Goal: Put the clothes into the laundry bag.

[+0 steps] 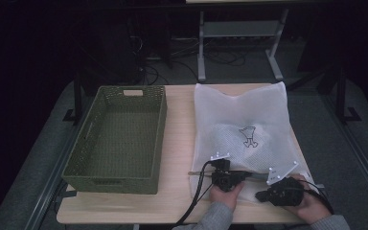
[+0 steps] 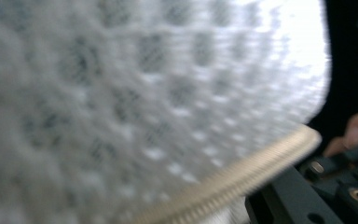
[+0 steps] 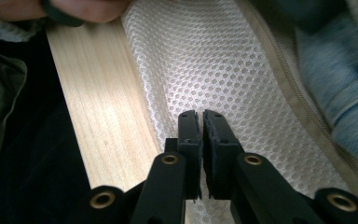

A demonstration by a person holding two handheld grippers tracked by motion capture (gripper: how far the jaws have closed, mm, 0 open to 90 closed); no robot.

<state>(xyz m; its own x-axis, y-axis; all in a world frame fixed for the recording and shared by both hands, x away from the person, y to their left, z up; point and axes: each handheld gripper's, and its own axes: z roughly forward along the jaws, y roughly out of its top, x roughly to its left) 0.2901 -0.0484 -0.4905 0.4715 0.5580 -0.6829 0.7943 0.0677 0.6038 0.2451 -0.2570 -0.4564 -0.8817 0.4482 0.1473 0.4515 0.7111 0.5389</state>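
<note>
Your right claw (image 3: 200, 122) pinches the mesh laundry bag's (image 1: 249, 120) near edge; your left claw (image 1: 226, 176) grip is unreadable; zipper (image 2: 242, 177) not yet opened.

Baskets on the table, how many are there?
1. A green woven basket sits on the left half of the table, beside the white mesh bag. Nothing in view suggests another is hidden.

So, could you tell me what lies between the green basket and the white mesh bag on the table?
Nothing: in the high view, a bare strip of table separates the green basket from the mesh bag.
</note>
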